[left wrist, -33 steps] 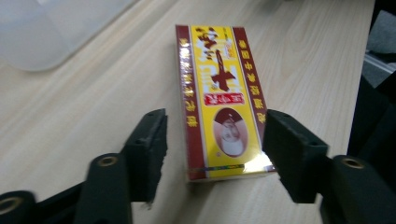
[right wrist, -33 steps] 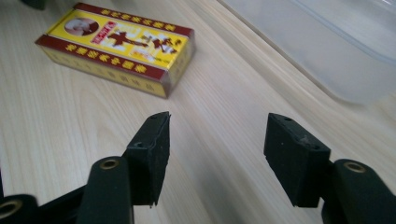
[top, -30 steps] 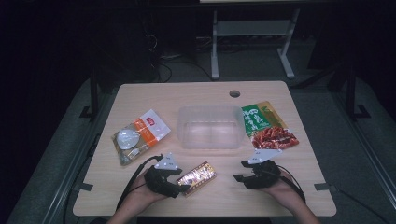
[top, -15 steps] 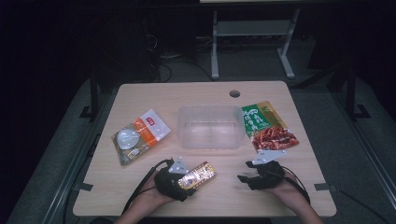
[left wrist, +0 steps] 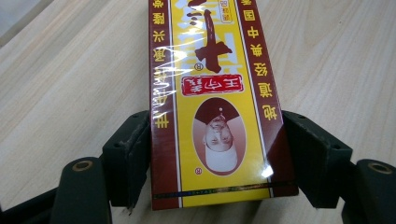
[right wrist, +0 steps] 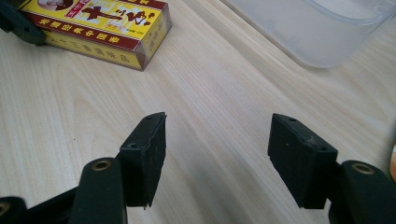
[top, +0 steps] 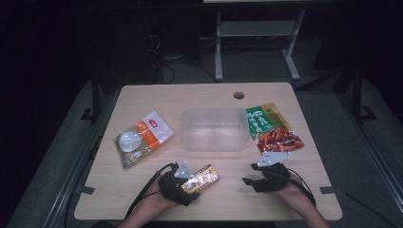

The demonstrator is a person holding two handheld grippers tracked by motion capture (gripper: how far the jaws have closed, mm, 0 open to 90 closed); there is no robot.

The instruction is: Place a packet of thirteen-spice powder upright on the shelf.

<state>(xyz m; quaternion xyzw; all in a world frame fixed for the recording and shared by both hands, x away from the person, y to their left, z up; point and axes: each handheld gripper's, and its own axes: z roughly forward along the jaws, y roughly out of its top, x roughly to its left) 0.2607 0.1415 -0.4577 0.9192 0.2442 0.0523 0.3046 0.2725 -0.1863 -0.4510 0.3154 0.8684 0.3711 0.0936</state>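
Observation:
A yellow-and-red box (top: 205, 175) lies flat on the wooden table near the front edge. My left gripper (top: 193, 183) holds its near end. In the left gripper view the two black pads (left wrist: 133, 154) sit flush against the long sides of the box (left wrist: 215, 93), which rests on the table. My right gripper (top: 248, 181) stands to the right of the box, open, jaws pointing left. In the right gripper view its jaws (right wrist: 217, 158) have only bare wood between them, with the box (right wrist: 98, 23) ahead at upper left.
An empty clear plastic container (top: 214, 111) stands at the table's middle; its corner (right wrist: 317, 28) lies ahead of my right gripper. A green-and-red food packet (top: 271, 128) lies to its right, an orange-and-white packet (top: 142, 137) to its left. A cable hole (top: 238, 95) is at the back.
My left gripper has slid to the right, up to the box, and its jaws now sit around the box's near end. The box and the right gripper have stayed put.

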